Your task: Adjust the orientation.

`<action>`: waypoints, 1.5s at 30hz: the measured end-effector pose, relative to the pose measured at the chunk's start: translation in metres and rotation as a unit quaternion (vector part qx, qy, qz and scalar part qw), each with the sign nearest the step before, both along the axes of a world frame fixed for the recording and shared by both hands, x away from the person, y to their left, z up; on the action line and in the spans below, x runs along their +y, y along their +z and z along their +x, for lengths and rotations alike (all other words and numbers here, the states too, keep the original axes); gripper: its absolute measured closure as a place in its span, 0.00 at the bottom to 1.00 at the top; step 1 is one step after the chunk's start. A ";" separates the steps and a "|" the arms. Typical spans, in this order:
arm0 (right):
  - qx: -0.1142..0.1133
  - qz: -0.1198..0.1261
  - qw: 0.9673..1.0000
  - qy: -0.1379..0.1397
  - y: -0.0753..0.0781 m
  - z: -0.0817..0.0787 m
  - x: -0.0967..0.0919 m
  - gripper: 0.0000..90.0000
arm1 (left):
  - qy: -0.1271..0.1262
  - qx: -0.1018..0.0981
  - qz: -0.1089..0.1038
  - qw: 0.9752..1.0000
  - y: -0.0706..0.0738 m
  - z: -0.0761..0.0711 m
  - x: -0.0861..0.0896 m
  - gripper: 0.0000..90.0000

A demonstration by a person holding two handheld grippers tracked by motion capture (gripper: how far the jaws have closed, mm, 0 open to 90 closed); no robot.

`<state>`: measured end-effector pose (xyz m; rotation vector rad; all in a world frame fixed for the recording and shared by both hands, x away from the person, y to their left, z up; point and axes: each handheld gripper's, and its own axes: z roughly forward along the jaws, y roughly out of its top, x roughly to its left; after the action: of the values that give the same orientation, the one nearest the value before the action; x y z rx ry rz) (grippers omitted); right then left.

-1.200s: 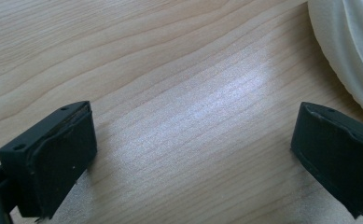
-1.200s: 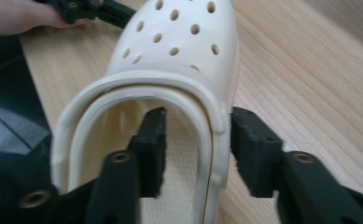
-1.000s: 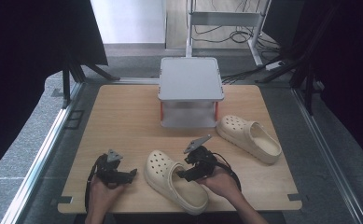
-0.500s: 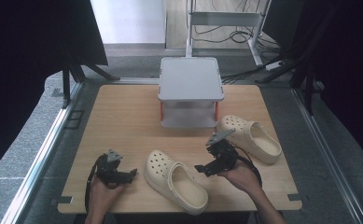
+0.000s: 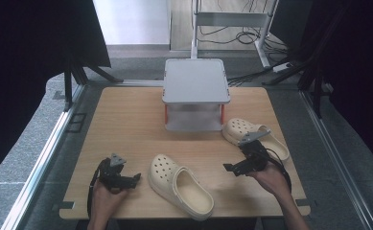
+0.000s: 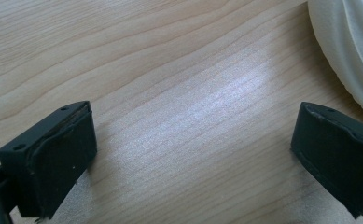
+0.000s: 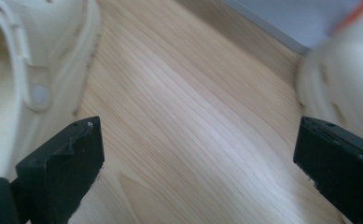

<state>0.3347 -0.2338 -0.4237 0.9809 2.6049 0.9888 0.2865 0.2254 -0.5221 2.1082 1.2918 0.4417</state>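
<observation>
Two cream clogs lie on the wooden table (image 5: 126, 120). The near clog (image 5: 179, 184) lies at the front centre and the far clog (image 5: 241, 128) at the right, beside the shelf. My right gripper (image 5: 236, 159) hovers between them, just in front of the far clog. Its jaws have just been opening and stand open over bare wood. In the right gripper view (image 7: 198, 158) the near clog (image 7: 11, 93) is at the left and the far clog (image 7: 342, 79) at the right. My left gripper (image 5: 134, 178) rests open at the front left, with the near clog's edge (image 6: 352, 46) just beyond one jaw.
A grey two-level shelf (image 5: 196, 81) with orange posts stands at the back centre of the table, its base close to the far clog. The shelf's lower edge (image 7: 300, 18) is visible ahead of the right gripper. Dark frames and cables surround the table.
My right gripper has moved right, away from the near clog's heel and up to the far clog, with its jaws spreading. The near clog and the left gripper have stayed put.
</observation>
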 end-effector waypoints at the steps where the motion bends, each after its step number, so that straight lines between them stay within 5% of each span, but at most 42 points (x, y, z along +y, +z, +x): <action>1: 0.001 -0.003 1.000 -0.005 0.000 0.000 -0.005 0.03 | 0.000 0.000 0.000 1.000 0.000 0.000 0.000 0.00; 11: 0.018 -0.015 0.998 -0.065 0.007 0.002 -0.056 0.15 | 0.000 0.000 0.000 1.000 0.000 0.000 0.000 0.00; 19: 0.004 -0.032 0.994 -0.100 0.012 0.015 -0.082 0.27 | 0.000 0.000 0.000 1.000 0.000 0.000 0.000 0.00; 26: -0.002 -0.026 0.994 -0.105 0.010 0.044 -0.090 0.45 | 0.000 0.000 0.000 1.000 0.000 0.000 0.000 0.00; 32: 0.017 -0.024 0.994 -0.102 0.002 0.074 -0.089 0.55 | 0.000 0.000 0.000 1.000 0.000 0.001 0.000 0.00; 37: 0.032 -0.024 0.995 -0.089 -0.006 0.084 -0.090 0.63 | 0.001 0.000 0.000 1.000 0.000 0.001 -0.001 0.00; 41: 0.042 -0.016 0.997 -0.067 -0.014 0.087 -0.085 0.84 | 0.001 0.000 0.000 1.000 0.000 0.001 -0.001 0.00; 45: 0.040 -0.020 0.996 -0.071 -0.012 0.084 -0.080 0.86 | 0.001 0.000 0.000 1.000 0.000 0.001 -0.001 0.00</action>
<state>0.4187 -0.3142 -0.4362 1.1992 2.5649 0.8772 0.2876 0.2247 -0.5222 2.1079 1.2951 0.4427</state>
